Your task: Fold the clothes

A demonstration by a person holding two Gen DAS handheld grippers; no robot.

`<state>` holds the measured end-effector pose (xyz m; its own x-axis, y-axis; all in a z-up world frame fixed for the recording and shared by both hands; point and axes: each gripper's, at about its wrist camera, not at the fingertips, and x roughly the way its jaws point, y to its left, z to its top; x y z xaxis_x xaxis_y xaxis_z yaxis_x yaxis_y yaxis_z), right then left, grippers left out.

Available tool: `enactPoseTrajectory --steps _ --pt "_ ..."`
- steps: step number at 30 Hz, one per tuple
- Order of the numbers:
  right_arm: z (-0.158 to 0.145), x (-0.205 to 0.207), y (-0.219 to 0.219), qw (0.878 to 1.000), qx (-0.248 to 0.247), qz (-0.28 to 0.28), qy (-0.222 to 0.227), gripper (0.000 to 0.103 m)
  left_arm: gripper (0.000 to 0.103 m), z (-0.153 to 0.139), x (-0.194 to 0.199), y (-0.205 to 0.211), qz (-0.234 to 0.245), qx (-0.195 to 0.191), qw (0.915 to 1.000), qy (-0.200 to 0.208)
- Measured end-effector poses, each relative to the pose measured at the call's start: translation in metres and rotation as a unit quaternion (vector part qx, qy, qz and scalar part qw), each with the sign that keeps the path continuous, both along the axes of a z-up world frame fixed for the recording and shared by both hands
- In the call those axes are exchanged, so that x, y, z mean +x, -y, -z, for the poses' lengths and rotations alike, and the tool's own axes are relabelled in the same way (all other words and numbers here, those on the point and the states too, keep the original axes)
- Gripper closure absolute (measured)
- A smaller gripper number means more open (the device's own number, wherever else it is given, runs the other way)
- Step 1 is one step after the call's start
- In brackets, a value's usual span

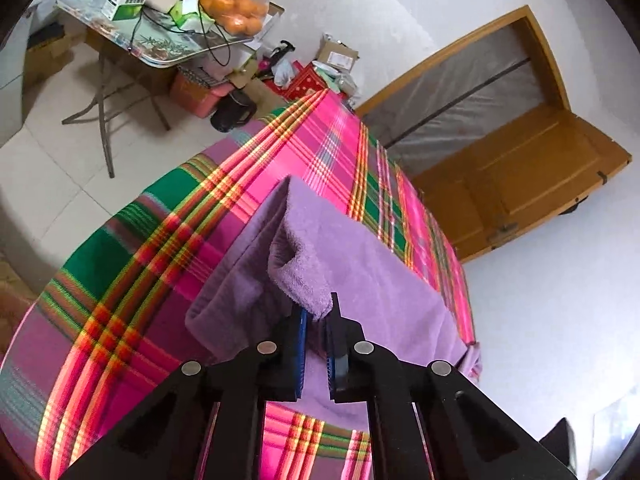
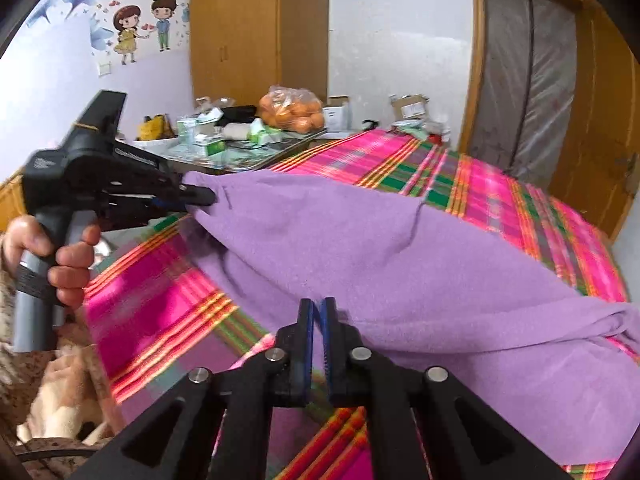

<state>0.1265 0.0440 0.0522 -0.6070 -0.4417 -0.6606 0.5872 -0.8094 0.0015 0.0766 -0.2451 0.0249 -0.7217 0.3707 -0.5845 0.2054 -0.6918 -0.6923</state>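
Towel, purple terry, lies across a plaid sheet of pink, green and orange on a bed. Left gripper pinches a bunched corner of it: blue pads close on the fold, cloth pulled up into a ridge running away from the tips. From the right wrist view the same gripper shows side-on at left, a hand wrapped round its grey handle, tips buried in the towel's lifted edge, fabric stretched taut from there down toward the near side. Right gripper has its jaws together at the towel's near edge; whether any cloth is caught between the pads cannot be told, as the tips sit right against the purple. Beyond the bed, a folding table loaded with boxes, cables and a bag of oranges. Wooden door stands open at right. Cartoon wall stickers upper left in the right wrist view.
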Motion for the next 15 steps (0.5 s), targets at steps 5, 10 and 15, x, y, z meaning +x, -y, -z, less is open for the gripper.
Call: enactPoseTrajectory --steps 5,10,15 --pt "0.010 -0.001 0.006 1.000 0.014 -0.004 0.010 0.103 0.095 0.007 0.010 0.007 -0.023 -0.033 0.9989 0.024" --pt "0.010 -0.016 -0.018 0.999 -0.001 0.039 0.013 0.102 0.095 0.016 0.010 0.010 -0.022 -0.026 0.9989 0.033" --pt "0.007 -0.036 -0.069 0.993 -0.016 0.119 0.014 0.101 0.095 0.020 0.009 0.011 -0.018 -0.021 0.9987 0.042"
